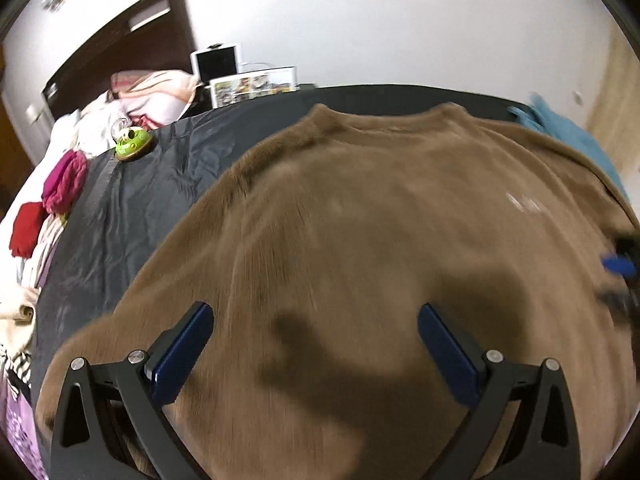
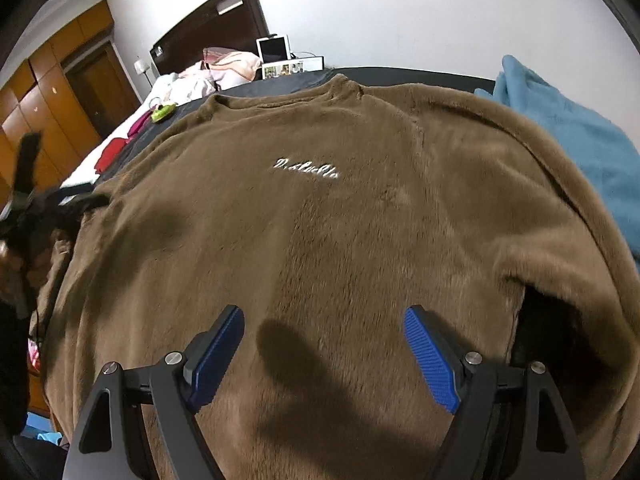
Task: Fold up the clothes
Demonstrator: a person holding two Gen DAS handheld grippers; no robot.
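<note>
A fuzzy brown sweater (image 1: 360,208) lies spread flat on a dark sheet (image 1: 168,168), collar at the far side. White script lettering (image 2: 306,169) runs across its chest. My left gripper (image 1: 314,312) hovers over the sweater's lower part, jaws wide apart, nothing between them. My right gripper (image 2: 323,316) also hangs above the lower front of the brown sweater (image 2: 320,240), its blue pads (image 2: 430,360) spread wide and empty. The right gripper's tip (image 1: 618,264) shows blurred at the right edge of the left wrist view. The left gripper (image 2: 36,208) appears blurred at the left edge of the right wrist view.
A blue towel (image 2: 568,128) lies at the sweater's far right. A green toy (image 1: 132,144), magenta (image 1: 64,180) and red clothes (image 1: 26,228) sit along the left. Pillows (image 1: 152,92), a dark headboard (image 2: 216,20) and a picture frame (image 1: 252,84) are at the back.
</note>
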